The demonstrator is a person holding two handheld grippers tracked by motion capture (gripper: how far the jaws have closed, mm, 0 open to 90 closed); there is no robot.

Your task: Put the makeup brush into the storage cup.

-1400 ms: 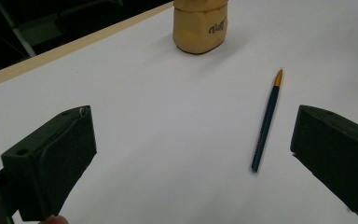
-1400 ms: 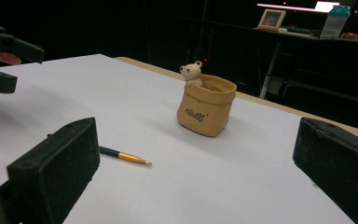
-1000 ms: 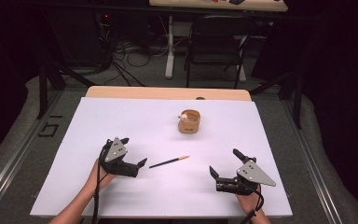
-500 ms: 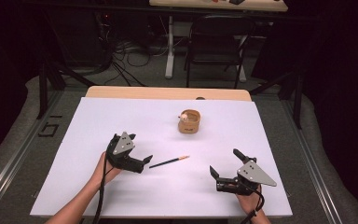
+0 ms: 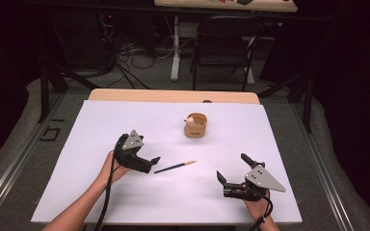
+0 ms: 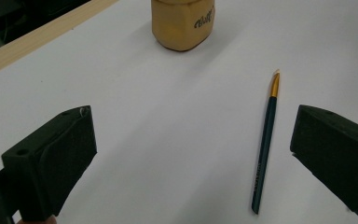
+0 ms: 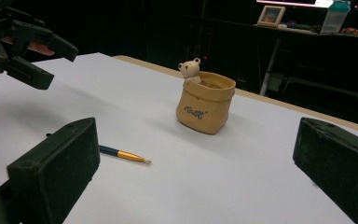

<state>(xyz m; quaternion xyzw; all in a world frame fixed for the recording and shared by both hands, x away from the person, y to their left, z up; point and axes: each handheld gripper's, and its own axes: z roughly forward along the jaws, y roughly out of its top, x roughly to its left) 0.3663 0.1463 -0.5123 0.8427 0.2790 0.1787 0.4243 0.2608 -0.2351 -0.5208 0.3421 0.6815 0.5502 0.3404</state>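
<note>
A dark teal pencil (image 5: 175, 167) with a gold end lies flat on the white table (image 5: 125, 115), near its middle. My left gripper (image 5: 151, 163) hovers just left of the pencil's near end, jaws open and empty. In the left gripper view the pencil (image 6: 265, 149) lies between the jaws, close to the right one, with my left gripper (image 6: 191, 140) wide open. A tan bag-shaped pot (image 5: 195, 125) with a small bear on its rim stands upright beyond it. My right gripper (image 5: 231, 167) rests low at the front right, open and empty, facing the pot (image 7: 206, 105) and pencil (image 7: 121, 154).
The table's wooden far edge (image 5: 173, 96) shows past the white sheet. A chair (image 5: 224, 43) and cables on the floor lie beyond the table. In the right gripper view the left gripper (image 7: 23, 46) hangs at the upper left, and a desk with a picture frame (image 7: 269, 15) stands far behind.
My left gripper has moved right and slightly forward, up to the pencil's near end. The right gripper, pencil and pot have stayed put.
</note>
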